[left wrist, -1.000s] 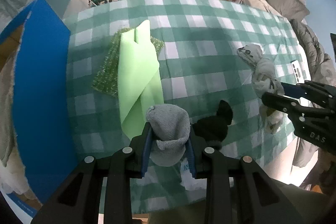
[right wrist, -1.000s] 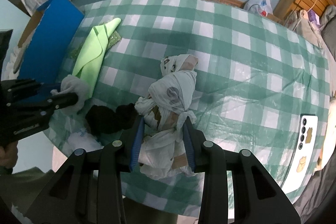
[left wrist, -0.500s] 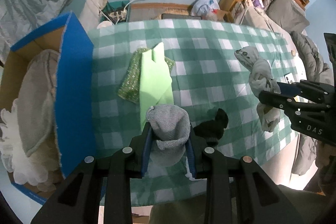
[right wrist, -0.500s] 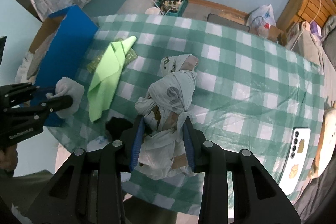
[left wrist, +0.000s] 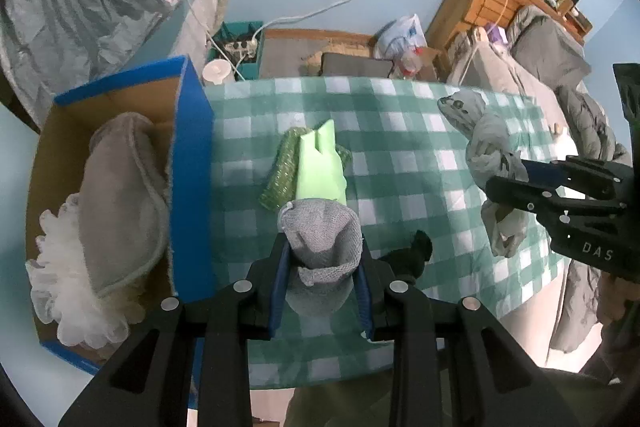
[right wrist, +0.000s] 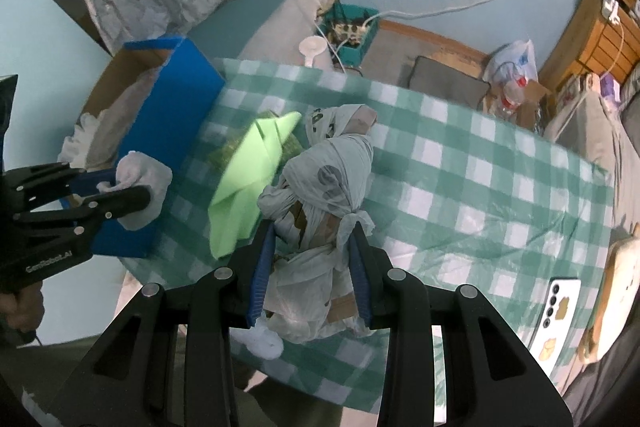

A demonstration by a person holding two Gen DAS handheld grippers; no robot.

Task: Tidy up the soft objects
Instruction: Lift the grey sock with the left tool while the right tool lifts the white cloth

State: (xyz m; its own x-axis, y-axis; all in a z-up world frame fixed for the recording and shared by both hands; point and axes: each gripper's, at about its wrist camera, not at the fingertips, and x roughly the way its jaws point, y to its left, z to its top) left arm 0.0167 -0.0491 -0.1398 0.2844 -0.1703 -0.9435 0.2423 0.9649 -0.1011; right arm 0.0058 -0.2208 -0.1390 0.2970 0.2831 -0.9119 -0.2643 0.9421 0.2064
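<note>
My left gripper (left wrist: 322, 247) is shut on a grey knitted sock (left wrist: 322, 235) and hangs well above the table; in the right wrist view this gripper (right wrist: 138, 189) sits at the left with the sock (right wrist: 144, 179). A knotted grey-white cloth bundle (right wrist: 320, 211) is clamped by my right gripper (right wrist: 310, 247), also raised; the left wrist view shows that gripper (left wrist: 504, 181) and bundle (left wrist: 490, 155) at the right. A light green folded cloth (left wrist: 320, 167) lies over a sparkly green cloth (left wrist: 280, 171) on the checked table (left wrist: 400, 147). A black sock (left wrist: 412, 253) lies near the table's front edge.
An open blue cardboard box (left wrist: 192, 167) stands left of the table, holding a grey plush item (left wrist: 116, 195) and a white frilly piece (left wrist: 76, 307). A phone (right wrist: 560, 307) lies at the table's right end. Bedding, a wooden shelf and floor clutter surround the table.
Both grippers have risen with their loads, so the table looks smaller and farther. The blue box's inside has come into view at the left.
</note>
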